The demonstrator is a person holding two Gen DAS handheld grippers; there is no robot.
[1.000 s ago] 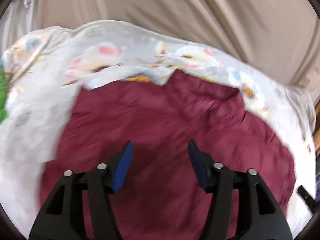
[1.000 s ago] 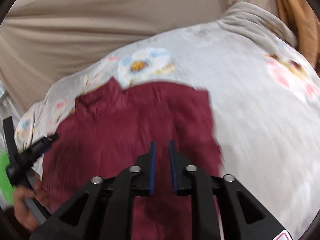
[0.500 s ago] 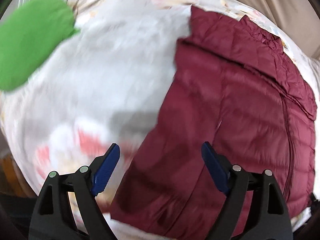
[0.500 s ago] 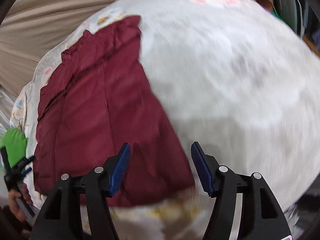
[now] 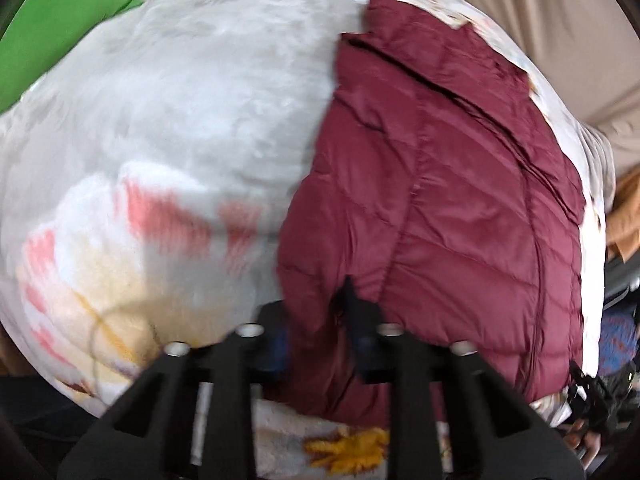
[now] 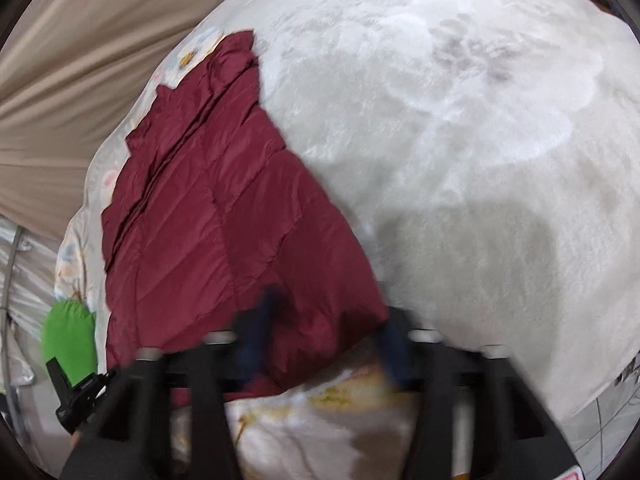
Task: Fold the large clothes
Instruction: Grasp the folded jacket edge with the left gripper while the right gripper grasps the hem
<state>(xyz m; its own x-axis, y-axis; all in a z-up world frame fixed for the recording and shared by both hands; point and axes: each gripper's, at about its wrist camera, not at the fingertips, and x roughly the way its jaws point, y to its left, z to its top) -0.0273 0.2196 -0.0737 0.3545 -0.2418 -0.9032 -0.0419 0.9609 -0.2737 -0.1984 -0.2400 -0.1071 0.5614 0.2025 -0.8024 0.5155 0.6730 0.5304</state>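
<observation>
A dark red quilted jacket (image 5: pixel 448 184) lies folded lengthwise on a pale floral blanket (image 5: pixel 180 120). My left gripper (image 5: pixel 320 344) sits at the jacket's near left corner with its jaws pinched on the hem fabric. In the right wrist view the jacket (image 6: pixel 224 208) lies to the left, and my right gripper (image 6: pixel 320 344) straddles its near right corner with the jaws still apart around the cloth. The blue fingertips (image 6: pixel 256 332) are blurred.
The blanket (image 6: pixel 460 140) covers a bed. A beige curtain (image 6: pixel 80 40) hangs behind it. A green cloth (image 5: pixel 60 20) lies at the far left and also shows in the right wrist view (image 6: pixel 70 340). The left gripper's body (image 6: pixel 76 396) appears at lower left.
Both grippers dropped to the jacket's near hem. The left jaws closed from wide open onto the left corner. The right jaws came down around the right corner.
</observation>
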